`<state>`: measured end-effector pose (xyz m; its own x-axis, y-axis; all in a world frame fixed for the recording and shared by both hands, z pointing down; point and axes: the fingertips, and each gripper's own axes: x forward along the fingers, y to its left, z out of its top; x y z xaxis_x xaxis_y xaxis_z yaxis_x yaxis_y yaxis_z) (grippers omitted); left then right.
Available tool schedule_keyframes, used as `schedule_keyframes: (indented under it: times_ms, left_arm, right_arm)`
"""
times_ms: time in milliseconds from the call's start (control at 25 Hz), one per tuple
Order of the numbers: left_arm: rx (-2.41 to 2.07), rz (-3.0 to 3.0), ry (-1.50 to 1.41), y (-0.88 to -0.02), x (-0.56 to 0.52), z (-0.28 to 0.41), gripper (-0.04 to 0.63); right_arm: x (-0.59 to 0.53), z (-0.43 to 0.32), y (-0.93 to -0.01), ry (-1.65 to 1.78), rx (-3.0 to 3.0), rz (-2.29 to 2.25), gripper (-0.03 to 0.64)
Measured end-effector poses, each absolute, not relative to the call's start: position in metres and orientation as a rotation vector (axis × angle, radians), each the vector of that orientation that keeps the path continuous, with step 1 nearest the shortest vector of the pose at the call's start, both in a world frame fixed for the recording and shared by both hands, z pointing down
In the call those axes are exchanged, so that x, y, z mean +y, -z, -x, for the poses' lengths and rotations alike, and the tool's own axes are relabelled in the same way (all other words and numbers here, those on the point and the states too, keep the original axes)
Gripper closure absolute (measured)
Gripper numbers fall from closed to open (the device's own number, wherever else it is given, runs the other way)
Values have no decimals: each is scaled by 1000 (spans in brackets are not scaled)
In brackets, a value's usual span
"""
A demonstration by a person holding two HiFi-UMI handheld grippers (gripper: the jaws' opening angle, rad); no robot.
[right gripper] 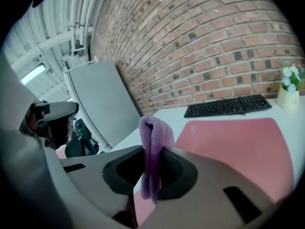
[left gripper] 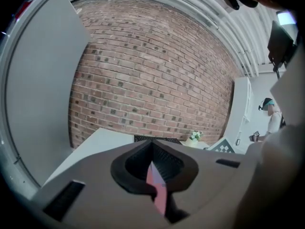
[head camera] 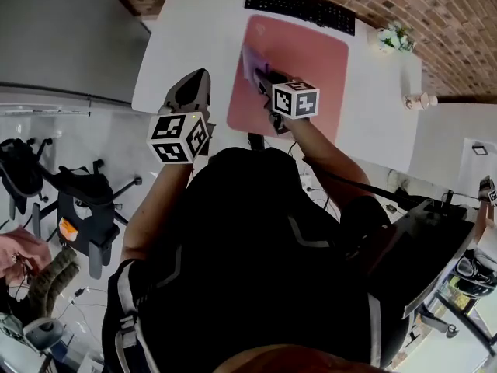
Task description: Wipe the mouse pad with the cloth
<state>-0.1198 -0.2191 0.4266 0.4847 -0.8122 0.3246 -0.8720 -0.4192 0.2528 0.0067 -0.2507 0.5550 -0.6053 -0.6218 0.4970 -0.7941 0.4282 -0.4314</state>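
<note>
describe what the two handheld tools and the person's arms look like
The left tool and right tool match: smooth grey plastic shells with black ribbed jaw linings, each carrying a white cube printed with black square markers. No cables show on them. The person wears a black top with thin grey lines, and the forearms are unsleeved.

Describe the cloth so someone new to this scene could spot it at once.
Start at the white desk by the brick wall; a large pink mouse pad lies in front of the black keyboard. Near the pad's left edge, the right gripper pinches a small folded cloth. It is the only lilac, fuzzy thing there.
</note>
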Motion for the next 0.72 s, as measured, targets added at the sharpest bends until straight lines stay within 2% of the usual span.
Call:
schedule_keyframes:
  times_ms: [400,720]
  left_arm:
    - [-1102,-2521,-258,-418,-247,10,595]
    - [-998,-2593,-356,-421,-251,-47,595]
  right_arm:
    - [-257,-210,-545,-957,-2170,-1796,556]
    - [-247,-340,-567,-1010,-1921,-2083,557]
